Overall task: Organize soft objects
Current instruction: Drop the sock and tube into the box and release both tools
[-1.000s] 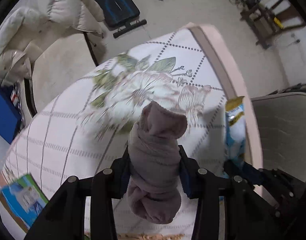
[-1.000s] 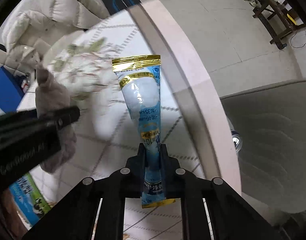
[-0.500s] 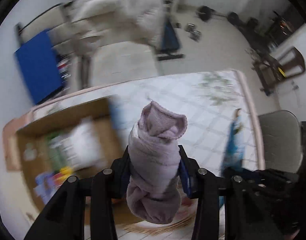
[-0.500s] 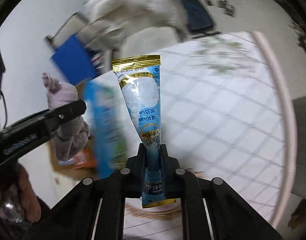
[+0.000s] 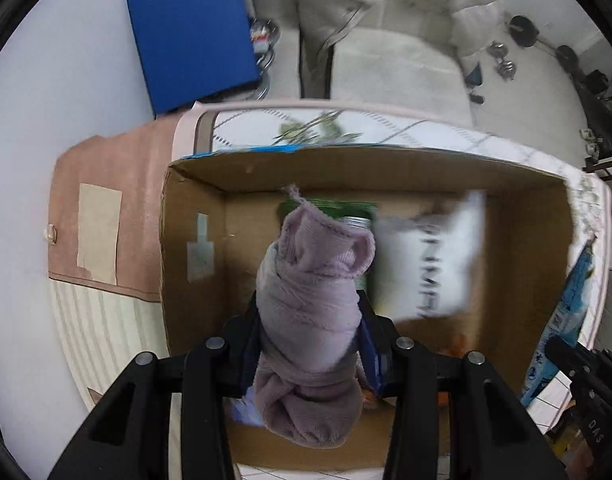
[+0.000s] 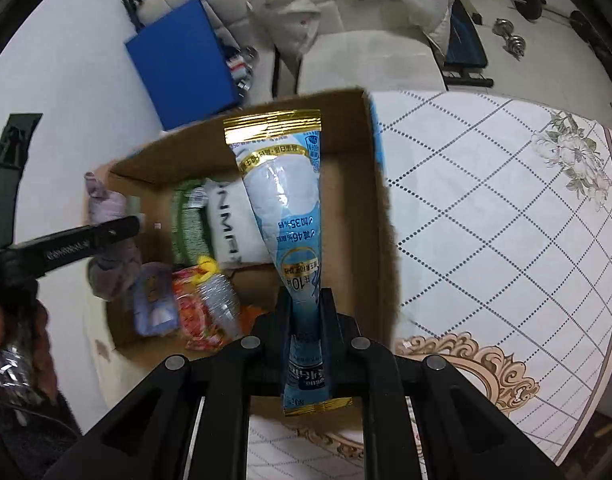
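My left gripper (image 5: pixel 309 330) is shut on a rolled mauve sock (image 5: pixel 312 320) and holds it above the open cardboard box (image 5: pixel 194 216). My right gripper (image 6: pixel 308 312) is shut on a blue and white pouch with gold ends (image 6: pixel 284 216), held upright over the same box (image 6: pixel 376 216). The sock (image 6: pixel 108 240) and the left gripper show at the left of the right wrist view. The pouch (image 5: pixel 566 312) shows at the right edge of the left wrist view.
Inside the box lie a white packet (image 6: pixel 230 228), a green pack (image 6: pixel 186 224), a red snack bag (image 6: pixel 194 312), a plastic bottle (image 6: pixel 220 300) and a lilac pouch (image 6: pixel 152 300). The box stands on a floral quilted table (image 6: pixel 506 220). A blue board (image 5: pixel 190 32) and a white chair (image 5: pixel 386 64) stand behind.
Both grippers have swung left from over the quilted table to above the cardboard box, each still holding its item.
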